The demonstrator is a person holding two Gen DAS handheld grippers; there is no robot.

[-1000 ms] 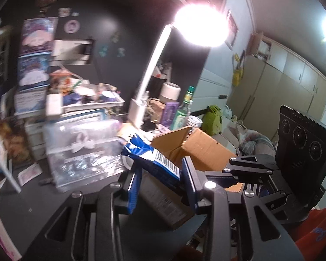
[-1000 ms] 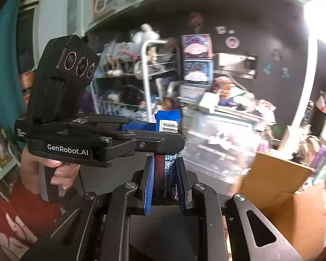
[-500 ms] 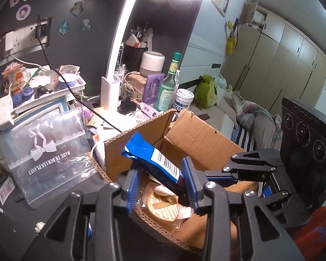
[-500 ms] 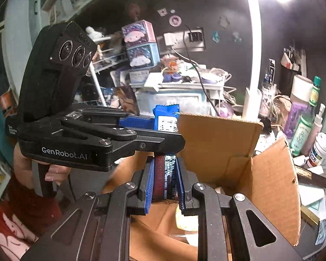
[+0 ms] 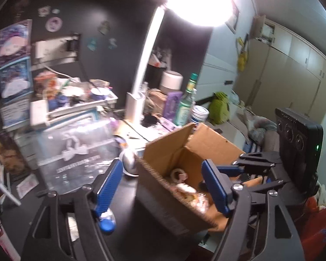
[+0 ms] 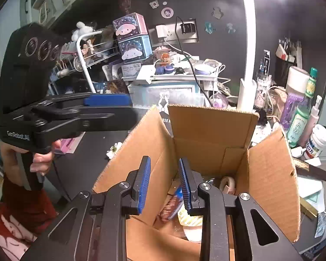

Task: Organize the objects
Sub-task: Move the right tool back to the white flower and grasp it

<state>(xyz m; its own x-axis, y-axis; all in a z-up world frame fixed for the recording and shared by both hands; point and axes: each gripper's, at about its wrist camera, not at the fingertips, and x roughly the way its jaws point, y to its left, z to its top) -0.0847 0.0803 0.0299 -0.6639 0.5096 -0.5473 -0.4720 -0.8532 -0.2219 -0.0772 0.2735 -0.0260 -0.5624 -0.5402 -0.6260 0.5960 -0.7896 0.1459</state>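
Note:
An open cardboard box (image 6: 208,134) stands on the dark desk and also shows in the left wrist view (image 5: 173,158). The blue and brown snack packet (image 6: 172,204) lies inside it among other wrapped items and a tape roll (image 6: 227,182). My right gripper (image 6: 165,178) is open and empty, just above the box's near edge. My left gripper (image 5: 163,184) is open wide and empty, its jaws either side of the box's left corner. The left gripper also shows in the right wrist view (image 6: 107,100), to the left of the box.
A white desk lamp (image 6: 247,65) stands behind the box. Bottles and jars (image 6: 300,117) crowd its right side. A clear zip bag (image 5: 76,152), a white tray of small items (image 6: 176,71) and stacked cartoon boxes (image 6: 132,37) lie behind. A small flower (image 6: 114,149) lies on the desk.
Both grippers opened and released the blue snack packet, which dropped into the box. The left gripper pulled back to the left.

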